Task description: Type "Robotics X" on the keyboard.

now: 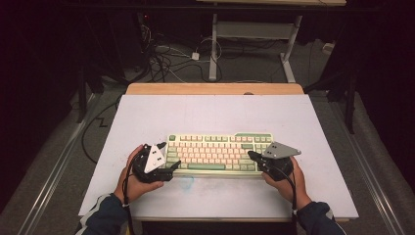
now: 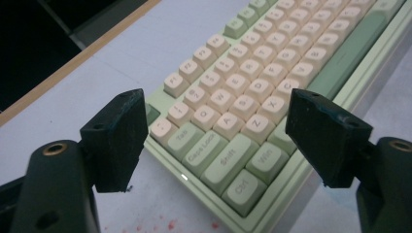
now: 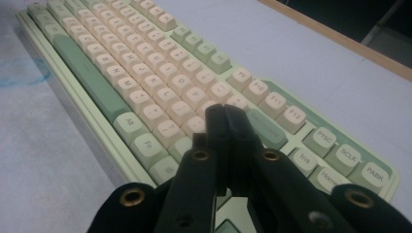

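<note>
My left gripper (image 1: 172,165): I hold it at the keyboard's left end, near corner. Its two black jaws stand wide apart with nothing between the pads; in the left gripper view the Ctrl, Shift and Caps Lock keys show through the gap.
My left hand (image 1: 136,177): wrapped around the gripper body, just off the keyboard's left edge, sleeve trailing toward me.
My right gripper (image 1: 252,155): at the keyboard's right end, tips over the keys there. Its jaws are pressed together, pad against pad, holding nothing. In the right gripper view the closed tips sit above the keys near the right Alt and Fn; whether they touch a key I cannot tell.
My right hand (image 1: 284,177): behind that gripper, at the keyboard's near right corner.
Keyboard (image 1: 218,154): pale green case with cream and green keys, lying flat between my two grippers, long side facing me.
Table (image 1: 215,115): white top under the keyboard, stretching well beyond it, with a wooden strip along the far edge.
</note>
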{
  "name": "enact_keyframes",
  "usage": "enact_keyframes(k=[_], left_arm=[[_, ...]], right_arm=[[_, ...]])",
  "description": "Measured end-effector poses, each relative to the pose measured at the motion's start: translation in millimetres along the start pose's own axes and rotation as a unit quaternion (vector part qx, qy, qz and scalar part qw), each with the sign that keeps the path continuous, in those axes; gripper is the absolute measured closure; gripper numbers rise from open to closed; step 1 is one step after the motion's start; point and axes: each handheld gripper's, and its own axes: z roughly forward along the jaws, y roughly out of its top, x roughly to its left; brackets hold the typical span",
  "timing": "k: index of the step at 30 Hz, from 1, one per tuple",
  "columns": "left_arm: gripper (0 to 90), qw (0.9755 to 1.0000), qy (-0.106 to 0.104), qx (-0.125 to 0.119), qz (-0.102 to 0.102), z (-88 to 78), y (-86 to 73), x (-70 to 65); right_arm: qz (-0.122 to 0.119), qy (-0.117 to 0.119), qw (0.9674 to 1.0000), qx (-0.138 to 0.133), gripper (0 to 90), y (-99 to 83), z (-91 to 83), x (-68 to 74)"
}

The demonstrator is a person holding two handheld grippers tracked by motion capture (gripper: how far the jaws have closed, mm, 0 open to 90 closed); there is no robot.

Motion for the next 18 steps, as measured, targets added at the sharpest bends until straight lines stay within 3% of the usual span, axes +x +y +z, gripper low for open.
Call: enact_keyframes(k=[7,18], left_arm=[[21.2,0.9998,0.006,0.017,0.005,-7.6,-13.6,4.2],[21.2,0.9996,0.003,0.028,0.005,-9.8,-19.4,2.9]], right_arm=[[0.003,0.005,1.0,0.006,90.0,8.9,11.0,-2.9],[-0.007,0.02,0.9996,0.018,90.0,23.7,33.0,5.0]])
